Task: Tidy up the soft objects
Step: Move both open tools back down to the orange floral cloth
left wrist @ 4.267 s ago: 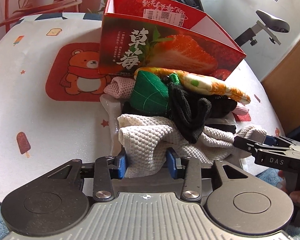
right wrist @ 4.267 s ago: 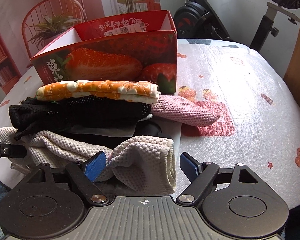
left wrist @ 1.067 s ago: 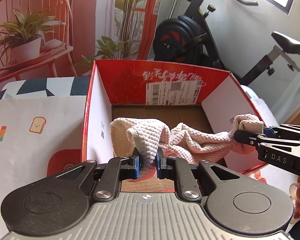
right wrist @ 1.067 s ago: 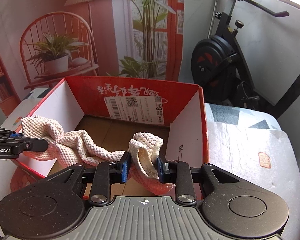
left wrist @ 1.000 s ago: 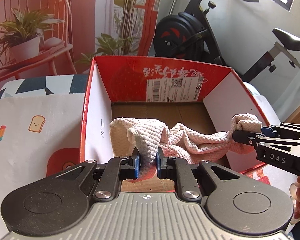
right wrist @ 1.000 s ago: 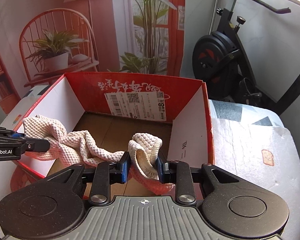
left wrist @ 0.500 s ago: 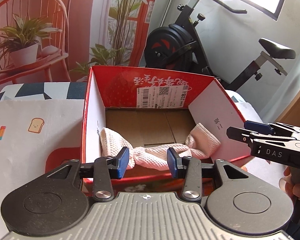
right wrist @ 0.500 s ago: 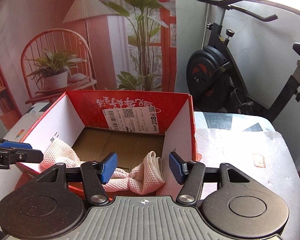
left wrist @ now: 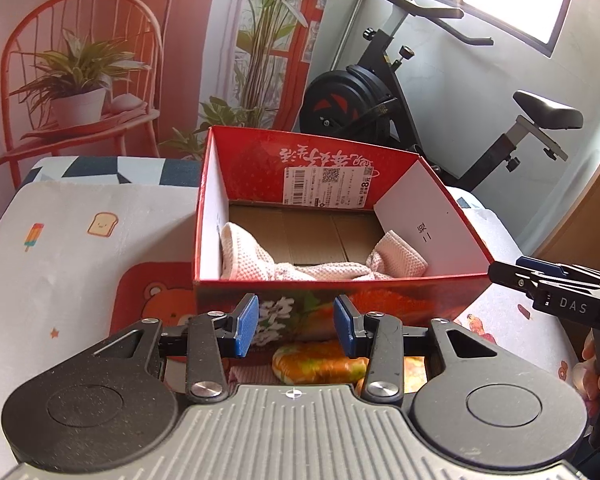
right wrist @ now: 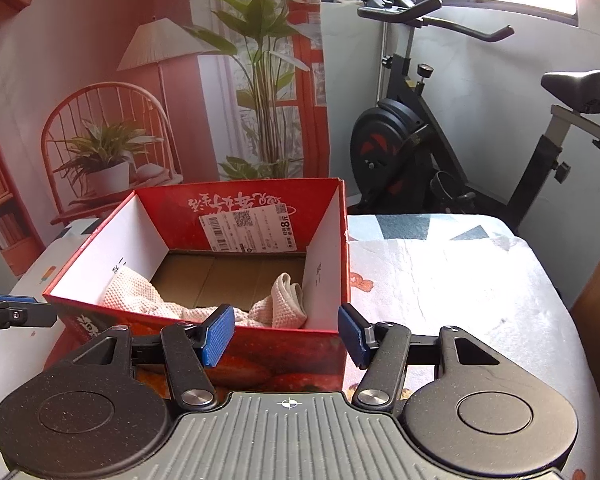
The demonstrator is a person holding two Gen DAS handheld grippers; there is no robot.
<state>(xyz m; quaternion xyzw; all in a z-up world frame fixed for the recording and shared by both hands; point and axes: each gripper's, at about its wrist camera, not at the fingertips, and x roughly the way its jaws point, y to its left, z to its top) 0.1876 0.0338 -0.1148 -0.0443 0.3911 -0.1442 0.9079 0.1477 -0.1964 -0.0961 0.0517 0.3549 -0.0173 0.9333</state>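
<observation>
Item: cloth (left wrist: 320,268), pale waffle weave. It lies loose on the floor of the box (left wrist: 340,292), centre of the left wrist frame, stretched from the left wall to the right wall, against the near side. Judged stowed.

Item: left gripper (left wrist: 296,326), lower centre of its frame. Jaws apart, nothing between the blue pads; it sits on the near side of the box, outside it.

Item: right gripper (right wrist: 282,334), lower centre of its own frame. Jaws apart and empty, before the box's front right corner. Its tip also shows at the right edge of the left frame, with part of a hand (left wrist: 596,372) on the handle.

Item: orange pad (left wrist: 320,362), patterned, low centre of the left frame, on the table (left wrist: 60,248) in front of the box. Judged still to be put away.

Progress: one cloth in; at least the pad remains.

Not visible: whatever else lies beside the pad is covered by the left gripper body; only a pinkish edge shows to its left, kind uncertain. The near strip of the box floor is cut off by the front wall in both views.
</observation>
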